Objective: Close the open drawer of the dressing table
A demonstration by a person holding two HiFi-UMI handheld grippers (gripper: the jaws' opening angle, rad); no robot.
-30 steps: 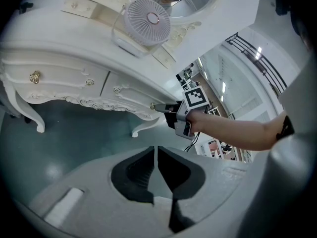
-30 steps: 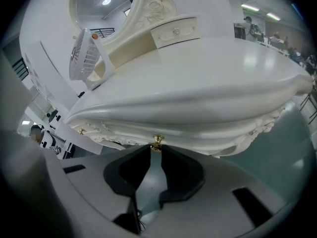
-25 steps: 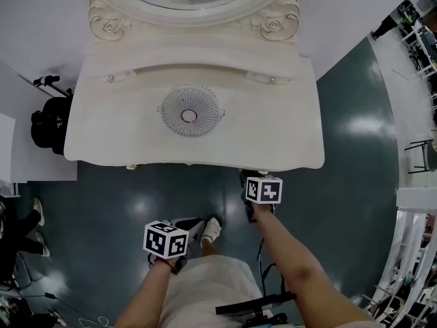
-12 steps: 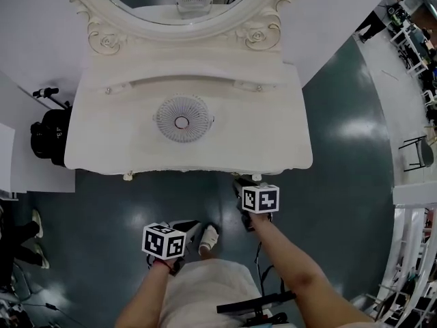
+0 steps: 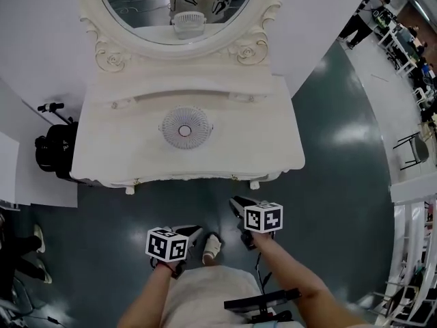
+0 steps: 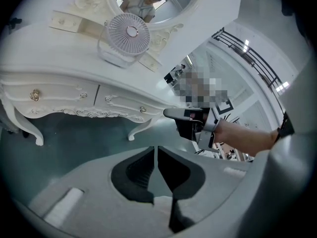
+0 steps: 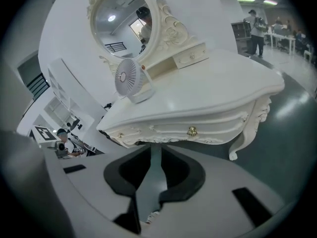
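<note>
The white dressing table (image 5: pixel 259 142) carries an oval mirror (image 5: pixel 177 5) and a small round fan (image 5: pixel 183 127). Its front drawers (image 7: pixel 198 125) sit flush with the frame, and a gold knob (image 7: pixel 191 131) shows in the right gripper view. More knobs (image 6: pixel 34 95) show in the left gripper view. My right gripper (image 5: pixel 239 205) hovers over the floor a short way in front of the table's right half. Its jaws (image 7: pixel 154 150) stand a narrow gap apart with nothing between them. My left gripper (image 5: pixel 186 232) hangs lower and further back, shut and empty (image 6: pixel 156 150).
A black bag (image 5: pixel 53 152) and a white panel (image 5: pixel 37 183) stand left of the table. White railings (image 5: pixel 413 251) and a chair (image 5: pixel 416 145) are at the right, with people far off at the upper right. My own white shoe (image 5: pixel 212 241) is on the dark green floor (image 5: pixel 341 183).
The right gripper has drawn back from the table's front edge and risen. The table now lies further off in the head view. The left gripper has barely moved.
</note>
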